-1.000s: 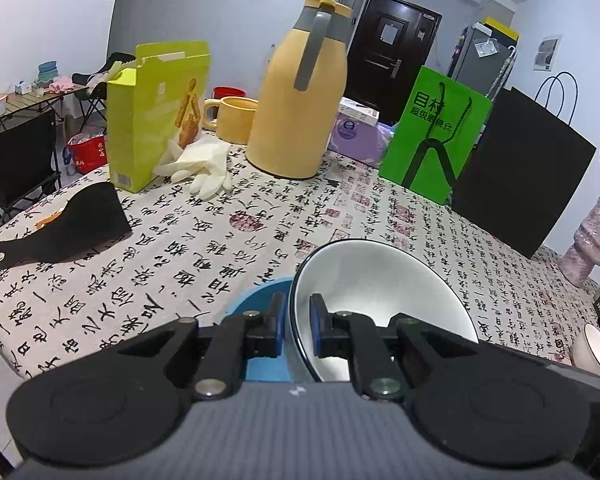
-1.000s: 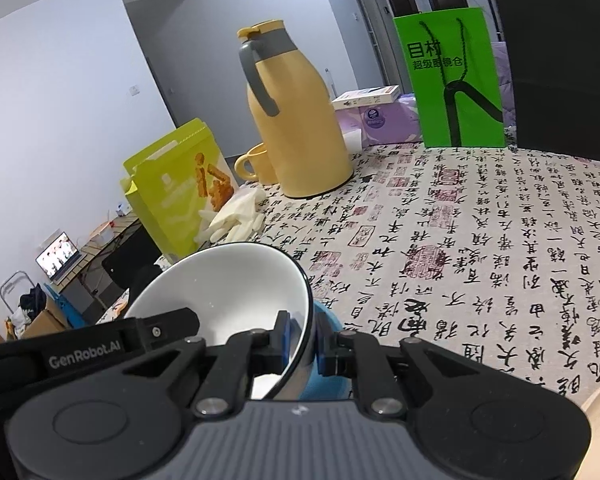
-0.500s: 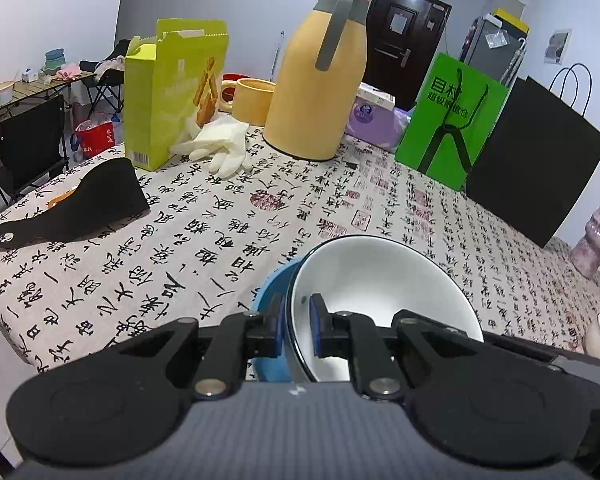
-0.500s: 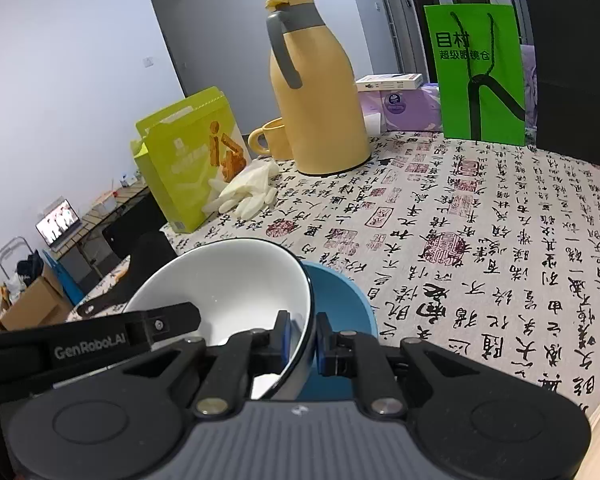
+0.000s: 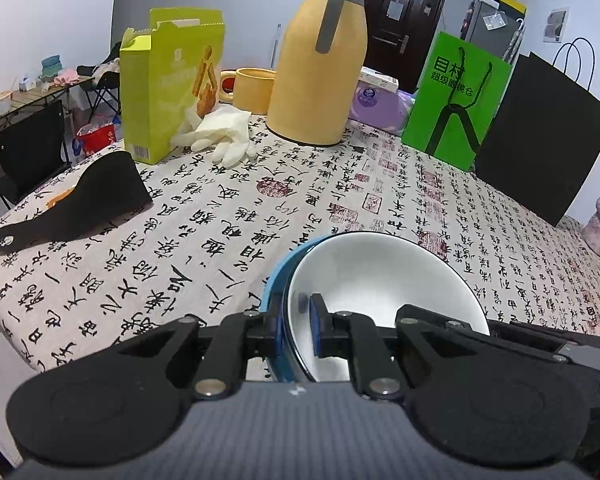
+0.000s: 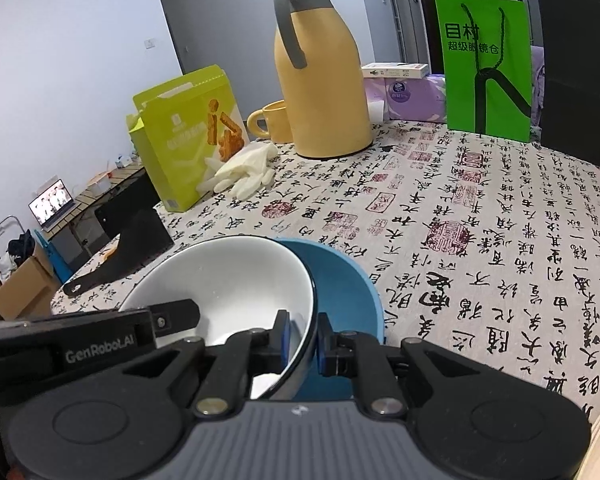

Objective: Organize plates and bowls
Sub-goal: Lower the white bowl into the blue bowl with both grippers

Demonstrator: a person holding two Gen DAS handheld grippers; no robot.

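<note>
White bowl lowered into the blue bowl

Since a second ago the white bowl (image 5: 384, 280) has sunk toward the tablecloth (image 5: 220, 232), nesting in the blue bowl (image 6: 340, 284); left gripper (image 5: 296, 326) and right gripper (image 6: 302, 338) remain clamped on opposite rims, so release looks next.

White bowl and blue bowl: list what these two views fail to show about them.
- White ceramic bowl: near rim hidden by the left gripper in the left wrist view.
- Blue bowl: inside mostly covered by the white bowl; base hidden behind the right gripper.
- Whether the bowls rest on the patterned tablecloth: not visible.
</note>
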